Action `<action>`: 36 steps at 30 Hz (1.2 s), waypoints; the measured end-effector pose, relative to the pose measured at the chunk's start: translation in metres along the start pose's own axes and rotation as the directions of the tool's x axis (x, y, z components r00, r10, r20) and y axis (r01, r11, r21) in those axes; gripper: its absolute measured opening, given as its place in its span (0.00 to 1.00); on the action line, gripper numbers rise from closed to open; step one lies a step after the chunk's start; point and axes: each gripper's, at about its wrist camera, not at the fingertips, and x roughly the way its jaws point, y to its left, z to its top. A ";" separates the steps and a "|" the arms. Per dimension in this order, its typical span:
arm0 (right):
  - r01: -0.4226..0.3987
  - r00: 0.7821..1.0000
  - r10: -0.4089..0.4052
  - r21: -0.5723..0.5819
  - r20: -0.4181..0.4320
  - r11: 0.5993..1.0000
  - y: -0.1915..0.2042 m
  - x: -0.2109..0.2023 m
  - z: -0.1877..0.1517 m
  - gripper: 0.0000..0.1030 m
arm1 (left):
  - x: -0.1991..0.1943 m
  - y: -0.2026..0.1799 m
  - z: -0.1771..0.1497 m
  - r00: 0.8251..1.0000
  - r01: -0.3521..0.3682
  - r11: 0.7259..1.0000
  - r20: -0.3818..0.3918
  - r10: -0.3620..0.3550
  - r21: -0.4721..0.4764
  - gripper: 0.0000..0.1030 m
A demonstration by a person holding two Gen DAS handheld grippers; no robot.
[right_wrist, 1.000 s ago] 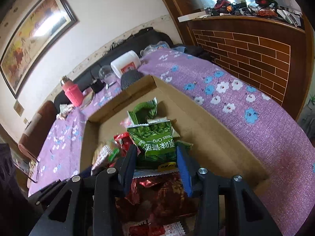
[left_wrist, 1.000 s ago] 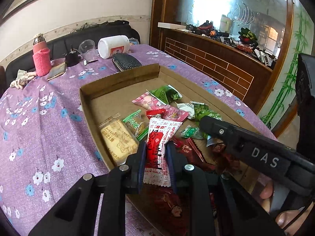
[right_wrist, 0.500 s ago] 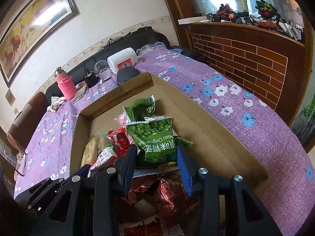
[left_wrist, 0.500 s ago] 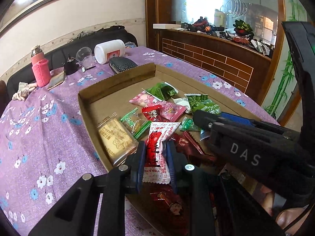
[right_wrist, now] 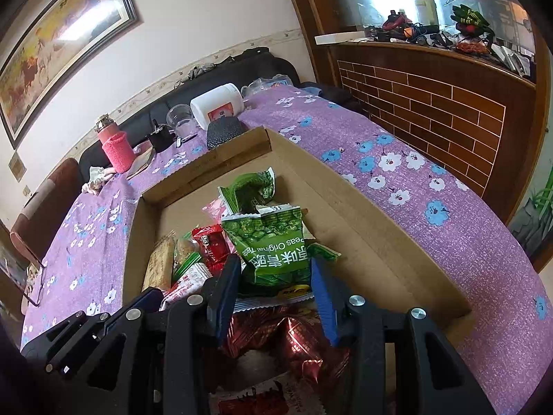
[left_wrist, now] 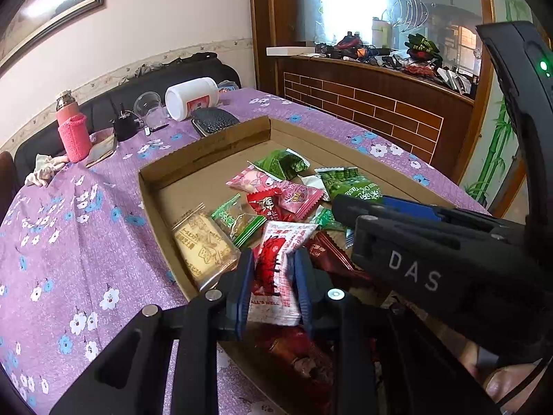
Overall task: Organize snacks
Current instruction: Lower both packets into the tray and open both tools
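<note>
Between the blue pads of the left gripper [left_wrist: 273, 273] sits a red-and-white sachet [left_wrist: 276, 269], pinched by its sides with its top end sticking up past the fingertips; the jaws are nearly closed on it and have just eased open a little, with the sachet between them. It hangs over the near left part of a shallow cardboard tray [left_wrist: 207, 148] that lies on a purple flowered tablecloth [left_wrist: 69, 235].

Over the near middle of the same tray, the right gripper [right_wrist: 276, 273] has its jaws partly open and pressed against the sides of a green pea bag [right_wrist: 273, 245], which it holds with the print upside down. In the left view this gripper crosses the right side of the picture, and fingers [left_wrist: 497, 384] of the person's hand show under it at the near right corner.

Loose snacks lie on the tray floor: a clear biscuit pack [left_wrist: 204, 245] by the left wall, a green-striped packet [left_wrist: 238, 219] beside it, a small red packet [left_wrist: 268, 204], pink packets [left_wrist: 273, 186] behind that, and a crumpled green bag [right_wrist: 250, 188] farther back. Dark red foil packs [right_wrist: 287, 335] lie at the near end under the right gripper.

Far on the table, past the tray, are a black pouch [left_wrist: 214, 121] touching its far wall, a white jar [left_wrist: 193, 97] on its side, a clear cup [left_wrist: 148, 103] and, to the left, a pink bottle [left_wrist: 71, 128].
</note>
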 end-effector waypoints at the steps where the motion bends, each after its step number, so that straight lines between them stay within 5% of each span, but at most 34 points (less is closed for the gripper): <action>1: -0.001 1.000 0.001 0.000 0.001 1.000 0.000 0.000 0.000 0.43 | 0.000 0.000 0.000 1.000 0.001 1.000 -0.001 -0.001 0.000 0.23; 14: -0.014 1.000 0.015 -0.013 0.025 1.000 0.004 -0.007 0.001 0.43 | -0.003 -0.001 0.000 1.000 0.004 1.000 0.023 -0.004 0.004 0.41; 22: 0.007 0.998 -0.008 0.003 0.070 1.000 0.002 -0.016 0.004 0.61 | -0.007 -0.002 0.001 0.999 -0.003 1.000 0.047 0.003 0.006 0.57; 26: 0.024 0.995 -0.025 0.011 0.093 1.000 0.000 -0.020 0.006 0.67 | -0.009 0.000 0.002 0.998 -0.018 1.000 0.054 0.018 -0.001 0.78; 36: 0.125 0.968 -0.133 0.052 0.214 0.991 -0.006 -0.045 0.010 0.83 | -0.023 0.002 0.015 0.995 -0.082 0.997 0.058 0.082 0.002 0.94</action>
